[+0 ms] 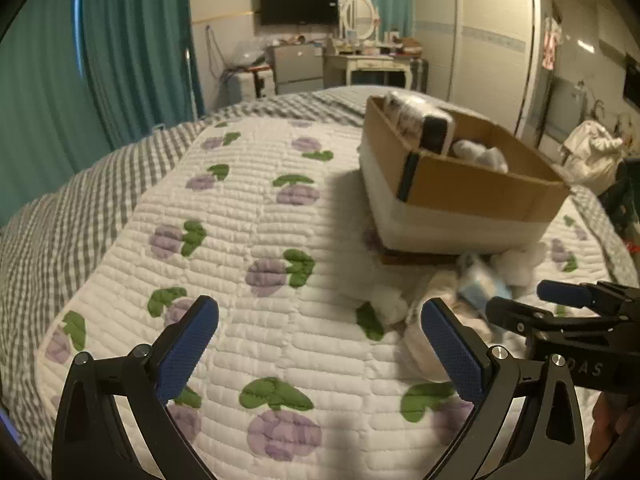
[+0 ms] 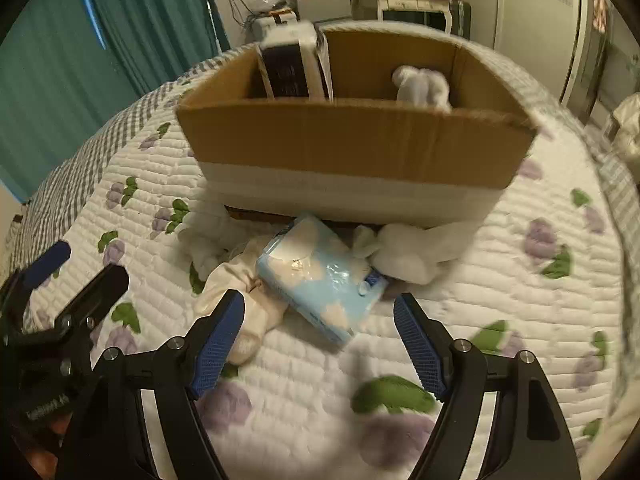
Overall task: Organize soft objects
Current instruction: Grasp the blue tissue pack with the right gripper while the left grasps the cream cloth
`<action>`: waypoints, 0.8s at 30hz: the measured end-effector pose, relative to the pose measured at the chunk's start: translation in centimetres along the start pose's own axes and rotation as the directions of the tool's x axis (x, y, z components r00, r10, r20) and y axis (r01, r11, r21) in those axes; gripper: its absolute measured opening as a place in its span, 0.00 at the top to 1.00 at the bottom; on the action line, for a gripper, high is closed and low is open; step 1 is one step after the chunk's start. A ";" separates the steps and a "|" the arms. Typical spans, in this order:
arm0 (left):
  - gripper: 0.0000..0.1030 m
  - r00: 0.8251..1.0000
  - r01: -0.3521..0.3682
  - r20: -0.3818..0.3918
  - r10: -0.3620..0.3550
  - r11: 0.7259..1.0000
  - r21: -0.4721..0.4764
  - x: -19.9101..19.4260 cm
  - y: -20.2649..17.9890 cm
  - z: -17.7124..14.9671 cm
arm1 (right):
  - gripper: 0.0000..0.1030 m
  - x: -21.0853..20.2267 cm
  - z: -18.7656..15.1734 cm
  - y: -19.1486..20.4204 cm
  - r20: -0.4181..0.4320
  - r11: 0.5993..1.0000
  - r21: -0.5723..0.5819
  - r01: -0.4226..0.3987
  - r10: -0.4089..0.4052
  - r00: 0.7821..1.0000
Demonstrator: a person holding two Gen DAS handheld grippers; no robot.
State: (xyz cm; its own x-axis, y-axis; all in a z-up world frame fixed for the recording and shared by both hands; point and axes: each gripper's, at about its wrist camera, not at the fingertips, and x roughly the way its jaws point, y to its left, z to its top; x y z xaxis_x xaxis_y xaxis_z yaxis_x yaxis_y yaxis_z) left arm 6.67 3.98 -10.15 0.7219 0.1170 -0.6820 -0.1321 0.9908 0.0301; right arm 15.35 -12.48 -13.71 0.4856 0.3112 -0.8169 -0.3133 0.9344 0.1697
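Note:
A cardboard box (image 2: 352, 136) stands on the quilted bed; it also shows in the left wrist view (image 1: 472, 184). Inside it are a dark-and-white wrapped pack (image 2: 292, 64) and a white soft item (image 2: 422, 86). In front of the box lie a light blue plastic pack (image 2: 324, 280), a cream cloth bundle (image 2: 244, 300) and white soft pieces (image 2: 404, 252). My right gripper (image 2: 320, 340) is open, just short of the blue pack. My left gripper (image 1: 320, 344) is open and empty over the quilt, left of the pile (image 1: 472, 284).
The floral quilt (image 1: 256, 208) covers the bed, with a grey checked sheet (image 1: 60, 216) around it. Teal curtains (image 1: 120, 52) hang on the left. A dresser (image 1: 372, 64) and wardrobe (image 1: 480, 40) stand beyond the bed.

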 end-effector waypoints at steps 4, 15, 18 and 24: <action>0.00 1.000 -0.011 -0.021 0.011 1.000 0.002 0.9 -0.1 0.0 | 0.26 2.4 0.5 -0.2 -0.028 0.999 0.034 -0.011 0.012 1.000; 0.00 0.998 0.054 -0.038 -0.053 0.998 0.035 -0.1 -2.3 -0.3 | 0.66 1.0 -0.1 -1.4 0.011 0.992 0.082 -0.091 0.090 0.996; 0.00 0.992 0.121 -0.050 -0.119 0.992 0.043 -0.4 -3.9 -0.5 | 0.70 -1.0 -0.9 -2.3 0.041 0.992 0.082 -0.091 0.088 0.995; 0.08 0.979 0.173 -0.121 -0.163 0.982 0.077 1.3 -7.5 -1.5 | 0.70 -4.0 -2.2 -4.0 0.081 0.993 0.070 -0.096 0.091 0.993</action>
State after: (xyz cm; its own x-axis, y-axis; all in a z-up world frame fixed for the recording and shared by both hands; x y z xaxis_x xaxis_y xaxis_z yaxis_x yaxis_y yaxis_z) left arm 7.57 -3.39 -12.30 0.6463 -0.0549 -0.7611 0.0470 0.9984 -0.0322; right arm 12.83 -17.89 -12.34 0.5199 0.4077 -0.7506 -0.3004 0.9099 0.2861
